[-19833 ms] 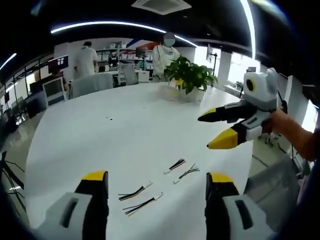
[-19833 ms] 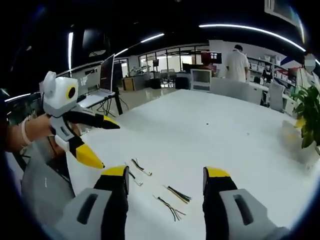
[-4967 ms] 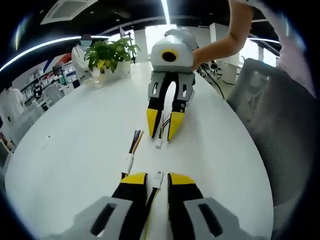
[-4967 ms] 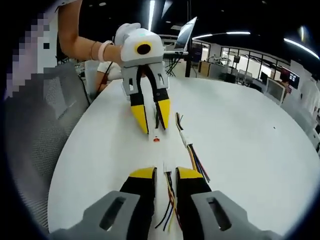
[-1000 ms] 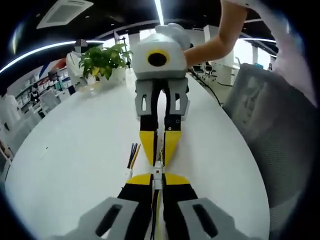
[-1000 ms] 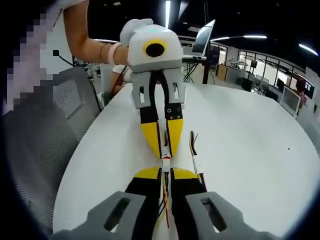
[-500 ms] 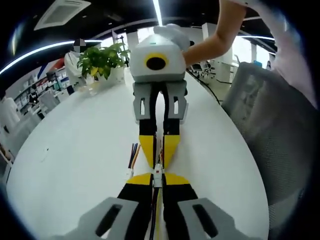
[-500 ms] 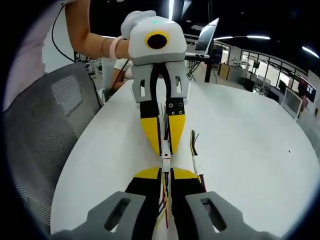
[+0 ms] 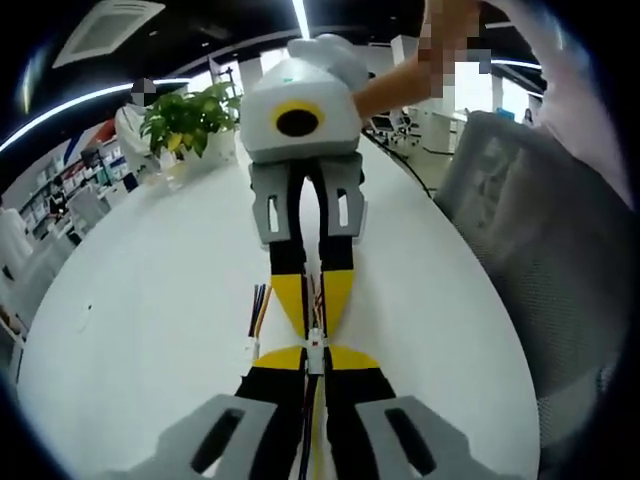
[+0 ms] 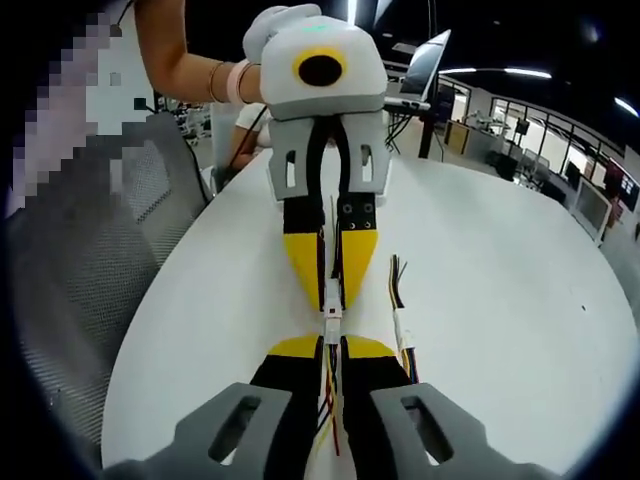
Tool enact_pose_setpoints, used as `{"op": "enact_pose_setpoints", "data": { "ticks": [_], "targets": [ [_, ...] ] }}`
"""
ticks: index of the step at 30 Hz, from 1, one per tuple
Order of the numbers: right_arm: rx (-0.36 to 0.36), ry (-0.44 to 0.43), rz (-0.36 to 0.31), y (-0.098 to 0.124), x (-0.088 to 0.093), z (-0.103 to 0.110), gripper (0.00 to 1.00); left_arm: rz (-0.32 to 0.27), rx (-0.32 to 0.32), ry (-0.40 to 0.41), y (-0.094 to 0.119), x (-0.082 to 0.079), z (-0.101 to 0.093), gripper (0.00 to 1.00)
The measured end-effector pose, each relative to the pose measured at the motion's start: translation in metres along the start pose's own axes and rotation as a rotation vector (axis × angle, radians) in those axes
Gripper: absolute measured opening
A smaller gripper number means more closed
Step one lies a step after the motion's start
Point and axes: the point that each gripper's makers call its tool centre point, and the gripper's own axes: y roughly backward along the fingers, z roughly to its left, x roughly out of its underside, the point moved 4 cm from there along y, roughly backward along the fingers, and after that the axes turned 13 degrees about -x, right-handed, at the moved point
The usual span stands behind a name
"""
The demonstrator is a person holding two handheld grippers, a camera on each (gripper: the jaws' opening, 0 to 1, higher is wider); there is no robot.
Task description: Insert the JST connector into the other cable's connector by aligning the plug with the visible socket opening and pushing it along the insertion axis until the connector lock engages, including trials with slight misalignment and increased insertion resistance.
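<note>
Both claws (image 9: 315,352) (image 10: 331,345) pinch connectors (image 9: 315,344), tip-to-tip over white table (image 9: 150,300), office bkgd.

Worktop (image 9: 150,330) was plain white. Both hand-held grippers, left (image 9: 315,352) and right (image 10: 331,342), had yellow tips on black jaws with grey-white bodies. Connectors (image 10: 331,318) were white; spare cable (image 10: 401,300) wires black, yellow, red. Plant (image 9: 185,118) green.

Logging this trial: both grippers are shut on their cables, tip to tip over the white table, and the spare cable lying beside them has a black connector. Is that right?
Not quite. The spare cable beside the grippers has a white connector, not black, as the right gripper view shows. The rest holds: the left gripper and right gripper are each shut on a cable, tip to tip over the white table.
</note>
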Motion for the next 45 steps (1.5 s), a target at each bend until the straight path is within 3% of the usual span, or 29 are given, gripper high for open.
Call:
{"op": "enact_pose_setpoints", "data": {
  "ticks": [15, 16, 17, 18, 19, 20, 28, 33, 45],
  "targets": [
    [0.004, -0.004, 0.029, 0.0, 0.002, 0.0, 0.03, 0.014, 0.015, -0.02, -0.004, 0.0, -0.002, 0.0],
    [0.003, -0.004, 0.023, 0.001, 0.001, 0.001, 0.03, 0.02, 0.018, -0.025, -0.004, 0.001, -0.002, 0.0],
    [-0.001, -0.006, -0.025, 0.0, -0.007, 0.001, 0.03, 0.016, 0.022, -0.023, -0.005, 0.0, -0.003, 0.0],
    [-0.007, -0.015, -0.006, 0.001, -0.008, 0.002, 0.03, 0.021, 0.024, -0.021, -0.006, -0.001, -0.003, 0.0],
    [0.007, 0.029, 0.021, 0.001, -0.007, 0.0, 0.03, 0.033, 0.016, -0.055, -0.006, 0.001, -0.001, 0.0],
    [0.002, 0.013, 0.024, 0.0, -0.007, 0.001, 0.03, 0.029, 0.021, -0.032, -0.007, 0.0, -0.002, 0.0],
    [0.01, 0.021, 0.012, 0.004, -0.008, 0.0, 0.03, 0.019, 0.011, -0.035, -0.006, -0.002, 0.002, 0.0],
    [-0.001, 0.028, -0.016, 0.004, -0.012, 0.001, 0.03, 0.029, 0.015, -0.077, -0.009, 0.002, 0.001, 0.0],
    [-0.003, 0.029, 0.0, -0.003, -0.004, -0.006, 0.03, 0.035, 0.008, -0.053, -0.016, 0.01, 0.003, 0.0]
  ]
}}
